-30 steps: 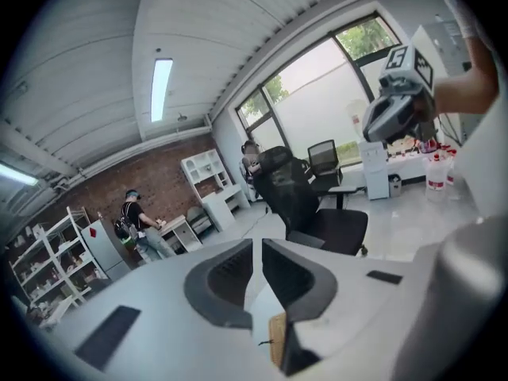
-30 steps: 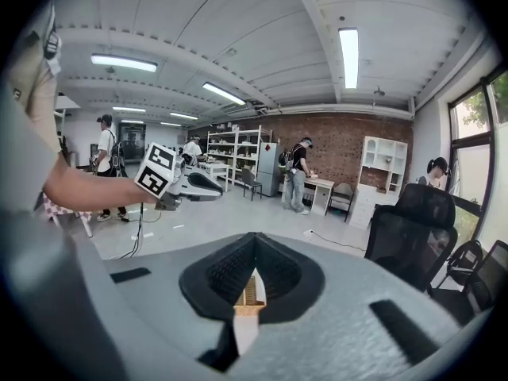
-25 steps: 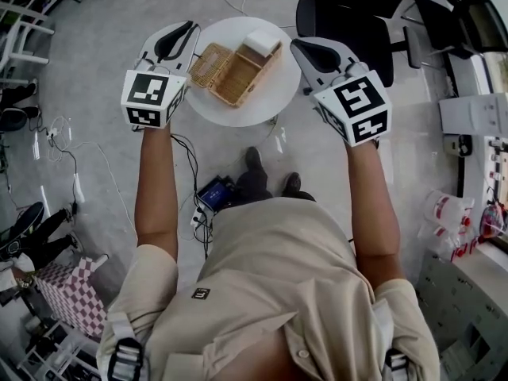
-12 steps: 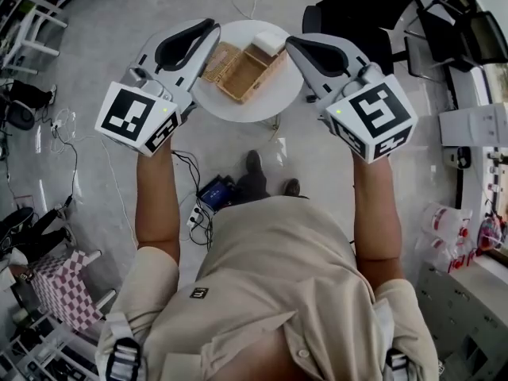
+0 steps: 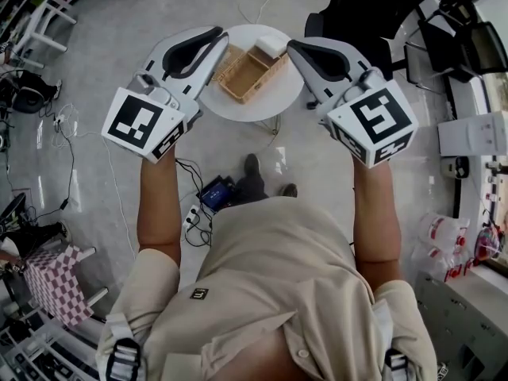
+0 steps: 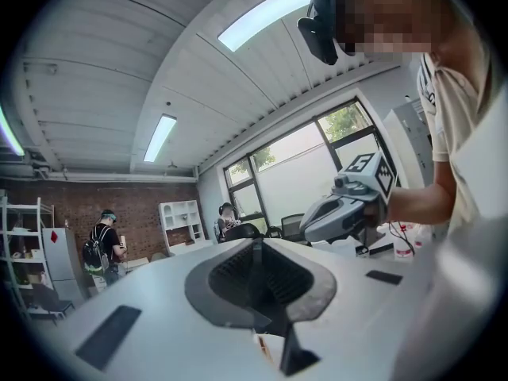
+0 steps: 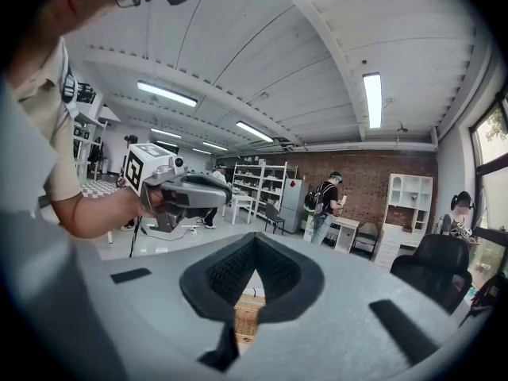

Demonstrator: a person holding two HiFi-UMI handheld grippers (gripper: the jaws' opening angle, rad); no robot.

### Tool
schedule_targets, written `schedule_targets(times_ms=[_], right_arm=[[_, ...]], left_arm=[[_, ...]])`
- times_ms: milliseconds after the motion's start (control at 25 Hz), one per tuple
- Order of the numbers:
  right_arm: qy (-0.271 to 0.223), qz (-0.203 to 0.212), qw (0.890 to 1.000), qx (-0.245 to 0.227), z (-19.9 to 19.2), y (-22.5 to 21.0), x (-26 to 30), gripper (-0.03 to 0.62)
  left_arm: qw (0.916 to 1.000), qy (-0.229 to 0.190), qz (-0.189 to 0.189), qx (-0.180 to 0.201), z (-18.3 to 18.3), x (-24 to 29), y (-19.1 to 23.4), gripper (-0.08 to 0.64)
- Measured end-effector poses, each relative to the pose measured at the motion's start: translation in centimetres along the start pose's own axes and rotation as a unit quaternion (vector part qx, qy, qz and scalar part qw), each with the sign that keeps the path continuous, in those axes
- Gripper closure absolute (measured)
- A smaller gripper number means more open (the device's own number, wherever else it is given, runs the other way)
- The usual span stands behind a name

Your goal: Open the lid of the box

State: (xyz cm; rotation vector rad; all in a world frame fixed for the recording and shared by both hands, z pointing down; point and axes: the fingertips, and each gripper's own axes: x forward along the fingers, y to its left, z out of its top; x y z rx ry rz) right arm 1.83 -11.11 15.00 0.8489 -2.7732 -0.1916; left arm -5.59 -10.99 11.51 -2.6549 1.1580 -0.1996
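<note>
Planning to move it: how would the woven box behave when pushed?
The box looks woven and thin-walled, so it is likely light and should slide easily on the smooth round table. Its woven walls may flex slightly if squeezed.

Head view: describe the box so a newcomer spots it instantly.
Find the small round white table on the grey floor beyond the person's feet. On it lies the wicker box, lid swung open to its left. It is the only tan woven thing there; a white block sits at its far end.
</note>
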Motion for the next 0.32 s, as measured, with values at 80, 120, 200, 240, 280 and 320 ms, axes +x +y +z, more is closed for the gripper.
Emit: schedule_targets(times_ms=[80, 120, 200, 240, 280, 320], right_arm=[[0.002, 0.000, 1.000, -0.001, -0.2, 0.1, -0.4, 0.603], [0.002, -0.001, 1.000, -0.001, -0.3, 0.1, -0.6, 0.603], [0.003, -0.001, 1.000, -0.001, -0.5, 0.1, -1.2, 0.603], [0.003, -0.001, 1.000, -0.001, -0.6, 0.1, -1.5, 0.603], [0.004, 0.000, 1.000, -0.001, -0.7, 0.0, -1.8, 0.603], [0.004, 0.000, 1.000, -0.001, -0.7, 0.0, -2.2, 0.603]], left_arm=[[1.0000, 0.001, 0.001, 0.000, 0.0, -0.1, -0.4, 0.528], [1.0000, 0.002, 0.000, 0.000, 0.0, 0.0, -0.7, 0.528], [1.0000, 0.003, 0.000, 0.000, 0.0, 0.2, -1.3, 0.528], [1.0000, 0.004, 0.000, 0.000, 0.0, 0.3, -1.6, 0.528], [1.0000, 0.005, 0.000, -0.001, 0.1, 0.4, -2.0, 0.528], [1.0000, 0.006, 0.000, -0.001, 0.1, 0.5, -2.3, 0.528]])
